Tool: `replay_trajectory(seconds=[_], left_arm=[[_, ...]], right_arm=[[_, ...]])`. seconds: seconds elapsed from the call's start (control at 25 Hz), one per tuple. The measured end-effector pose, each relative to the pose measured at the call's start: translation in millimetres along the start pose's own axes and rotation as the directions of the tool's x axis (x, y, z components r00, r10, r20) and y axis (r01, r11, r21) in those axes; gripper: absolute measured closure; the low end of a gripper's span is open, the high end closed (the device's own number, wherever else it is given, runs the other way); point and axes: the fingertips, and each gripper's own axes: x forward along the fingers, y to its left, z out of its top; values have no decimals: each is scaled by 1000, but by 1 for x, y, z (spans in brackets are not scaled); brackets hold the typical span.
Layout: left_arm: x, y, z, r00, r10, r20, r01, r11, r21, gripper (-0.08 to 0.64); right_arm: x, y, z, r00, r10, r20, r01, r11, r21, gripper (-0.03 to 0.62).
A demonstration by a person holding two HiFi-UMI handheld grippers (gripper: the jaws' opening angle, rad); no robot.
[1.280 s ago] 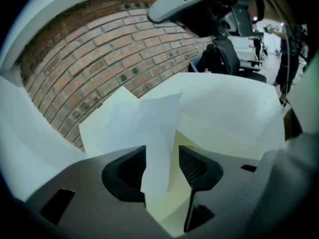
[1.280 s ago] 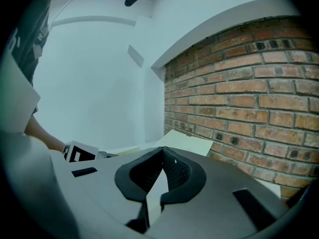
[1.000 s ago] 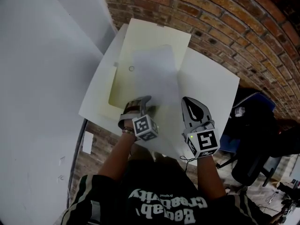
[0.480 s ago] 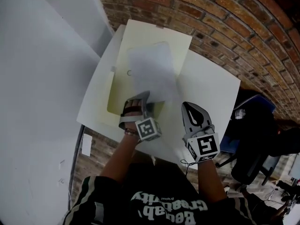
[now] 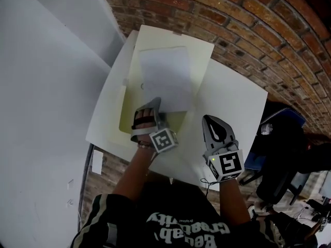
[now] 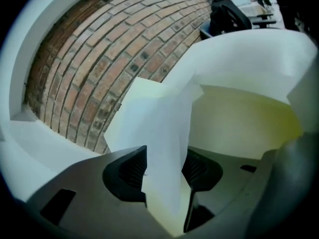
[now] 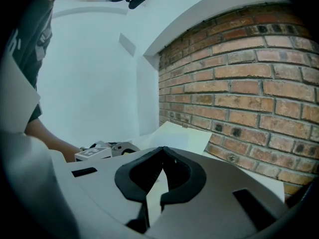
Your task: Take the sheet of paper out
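Observation:
A white sheet of paper point(image 5: 163, 79) lies on top of an open cream folder point(image 5: 200, 49) on the white table point(image 5: 232, 97). My left gripper point(image 5: 150, 106) sits at the sheet's near left corner. In the left gripper view the sheet point(image 6: 154, 128) runs between the widely parted jaws of that gripper point(image 6: 165, 159). They have just been closing a little, and the pads do not press on the sheet. My right gripper point(image 5: 211, 121) rests to the right of the folder, its fingertips meeting with nothing in them point(image 7: 163, 151).
A brick wall point(image 5: 269, 30) runs behind the table and a white wall point(image 5: 46, 87) stands at the left. A dark chair with a bag point(image 5: 284, 138) is at the right, past the table's edge. The marker cube of the left gripper point(image 7: 97, 152) shows in the right gripper view.
The sheet has slid away from me over the folder, so its near edge now lies by the left gripper's tips. The left gripper has shifted slightly left. The right gripper has hardly moved.

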Motion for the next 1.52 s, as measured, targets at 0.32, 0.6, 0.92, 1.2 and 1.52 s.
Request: replay_trajectory(seconds=[0.32,0.6,0.92,1.2,1.52], left_arm=[[29,5,-1,1000,8,-16,-7,998,57,416],[45,14,-2,998,55,-5,-54,997,59,557],[45,5,2,999,-19,33,19,999,26,560],[30,10,9,998,-10,65,11,1000,-14,560],[0,33,19,995,31,92,-24,997,-70,560]], right_arm=[[12,-9,0,1000,-15,-3,15,1000,19,600],[21,-17,-3,999,-32,-17,32,999,31,600],[28,-16,-4,999,-26,-20,27,999,39,600],[20,-12,9,1000,-23,7,23,999,27,600],[1,-7,32,997,-23,69,23,1000,4,600]])
